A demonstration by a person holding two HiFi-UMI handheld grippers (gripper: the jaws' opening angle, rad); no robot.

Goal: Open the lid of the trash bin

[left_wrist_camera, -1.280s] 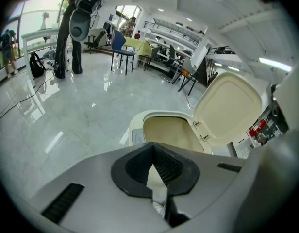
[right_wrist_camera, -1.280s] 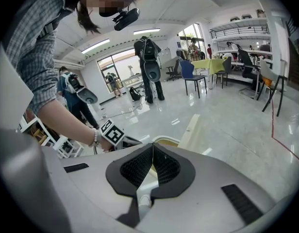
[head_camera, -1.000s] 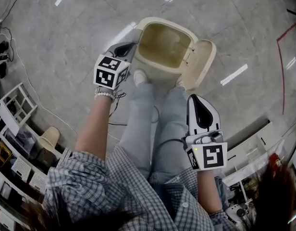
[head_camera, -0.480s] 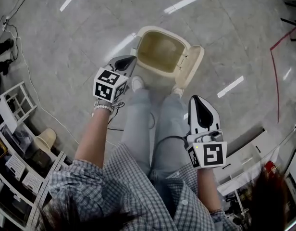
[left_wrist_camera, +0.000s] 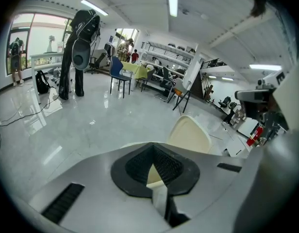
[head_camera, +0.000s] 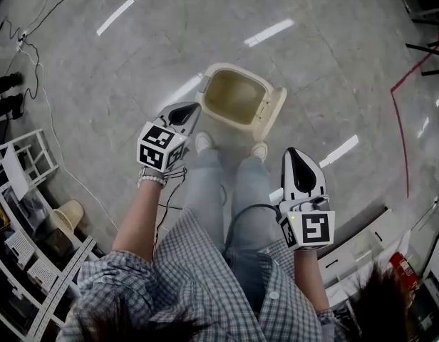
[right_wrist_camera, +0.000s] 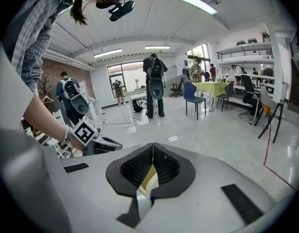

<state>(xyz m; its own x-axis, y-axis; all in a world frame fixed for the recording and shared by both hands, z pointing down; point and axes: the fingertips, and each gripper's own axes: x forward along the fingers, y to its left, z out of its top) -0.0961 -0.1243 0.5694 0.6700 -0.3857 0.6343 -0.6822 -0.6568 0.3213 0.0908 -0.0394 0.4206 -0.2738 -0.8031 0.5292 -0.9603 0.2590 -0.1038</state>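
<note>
A cream trash bin (head_camera: 232, 95) stands on the grey floor just ahead of the person's shoes (head_camera: 203, 141). Its lid (head_camera: 271, 112) is swung up and over to the right, so the hollow inside shows. My left gripper (head_camera: 185, 112) hovers shut to the left of the bin, a little short of its rim and holding nothing. My right gripper (head_camera: 298, 164) is shut and empty, lower right, above the person's leg. From the left gripper view, the raised lid (left_wrist_camera: 191, 135) shows beyond the shut left gripper (left_wrist_camera: 152, 149). The right gripper (right_wrist_camera: 153, 147) shows nothing between its pads.
White shelving (head_camera: 20, 162) and a hat (head_camera: 66, 216) lie at the left, with cables (head_camera: 41, 112) trailing over the floor. A red line (head_camera: 401, 112) marks the floor at the right, near a white rack (head_camera: 362, 248). Chairs (right_wrist_camera: 195, 98), tables and standing people fill the far room.
The bin now looks smaller and farther off as the head has lifted. The left gripper has drawn back from the bin's rim. The lid stays open.
</note>
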